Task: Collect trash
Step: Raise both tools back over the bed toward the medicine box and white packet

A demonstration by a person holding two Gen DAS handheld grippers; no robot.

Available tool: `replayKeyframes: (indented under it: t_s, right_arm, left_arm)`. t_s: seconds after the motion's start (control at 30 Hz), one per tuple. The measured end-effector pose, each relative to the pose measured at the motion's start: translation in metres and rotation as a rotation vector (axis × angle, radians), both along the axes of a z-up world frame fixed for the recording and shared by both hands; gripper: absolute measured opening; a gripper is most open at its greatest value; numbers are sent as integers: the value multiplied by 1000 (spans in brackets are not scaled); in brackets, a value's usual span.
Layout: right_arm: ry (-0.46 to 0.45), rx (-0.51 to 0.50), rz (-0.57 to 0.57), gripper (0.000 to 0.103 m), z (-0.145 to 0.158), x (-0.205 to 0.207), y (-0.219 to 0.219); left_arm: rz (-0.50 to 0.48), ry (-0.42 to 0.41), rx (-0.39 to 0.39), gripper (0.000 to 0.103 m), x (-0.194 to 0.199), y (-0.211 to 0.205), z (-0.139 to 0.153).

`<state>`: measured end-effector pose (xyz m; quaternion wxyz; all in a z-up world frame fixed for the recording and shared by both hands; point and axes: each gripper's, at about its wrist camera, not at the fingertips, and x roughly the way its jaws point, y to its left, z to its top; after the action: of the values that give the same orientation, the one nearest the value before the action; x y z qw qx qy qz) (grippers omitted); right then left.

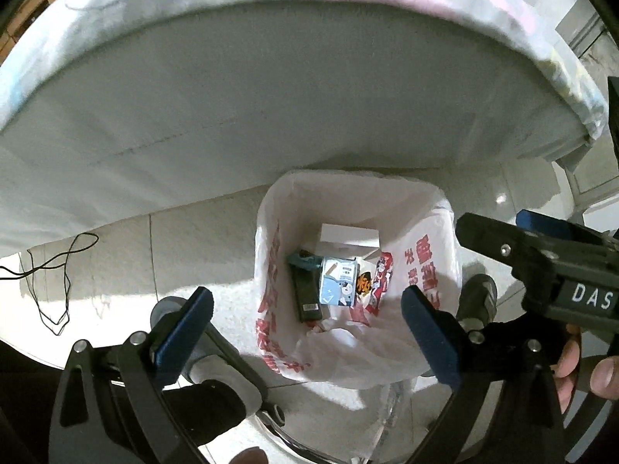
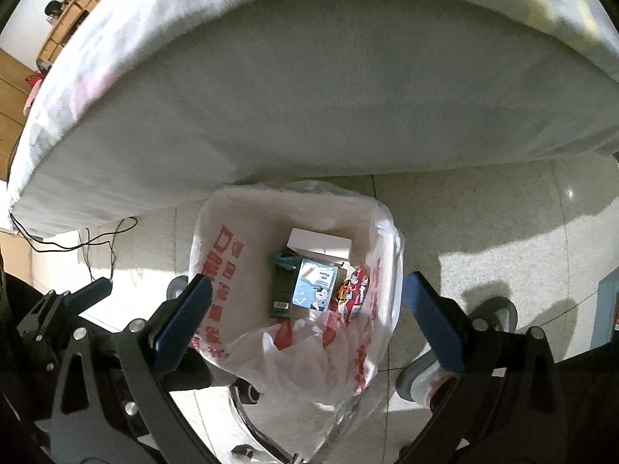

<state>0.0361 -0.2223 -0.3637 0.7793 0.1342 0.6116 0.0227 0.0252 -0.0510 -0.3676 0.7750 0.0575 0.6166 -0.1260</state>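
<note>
- Both grippers are hovering above the trash bag (image 1: 421, 232), a white plastic bag with red print lining a bin on the tiled floor (image 1: 201, 239), just beside the bed (image 1: 271, 96).
- Left gripper (image 1: 307, 323): fingers are spread wide and holding nothing; the bag mouth is showing between them.
- Right gripper (image 2: 307, 319): fingers are likewise spread apart and empty, looking straight down into the same bag.
- Trash is already sitting at the bottom of the bag: a dark flat pack (image 1: 305, 295), a light blue carton (image 1: 338, 282), a red snack wrapper (image 1: 381, 278) and a white box (image 1: 348, 236).
- Progress, as a judgement: several pieces are collected and nothing is in either gripper, so a drop looks finished; no loose trash is showing on the visible floor, so I cannot tell how much is left.
- Dark pack's long axis is running from near side to bed side in both views; the carton is lying roughly parallel, touching its right edge.
- Red wrapper is leaning against the right wall of the bag, its long axis slightly tilted.
- White box is lying crosswise at the bed end.
- A thin black cable (image 1: 58, 270) is trailing on the floor left of the bag; not clearly trash.
</note>
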Motion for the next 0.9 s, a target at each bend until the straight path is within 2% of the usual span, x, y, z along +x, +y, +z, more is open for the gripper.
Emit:
replayKeyframes:
  t_s: [0.2, 0.4, 0.7, 0.9]
  right_arm:
    - [-71, 53, -29, 98, 29, -10, -8]
    - [-204, 96, -67, 98, 81, -26, -21]
    - [-351, 60, -87, 97, 147, -34, -39]
    - [-439, 27, -76, 98, 194, -22, -53]
  left_arm:
    - [-15, -95, -30, 95, -4, 2, 32]
    - [-23, -193, -65, 95, -5, 2, 72]
    - [1, -269, -103, 95, 2, 0, 126]
    - [23, -338, -124, 95, 11, -8, 165]
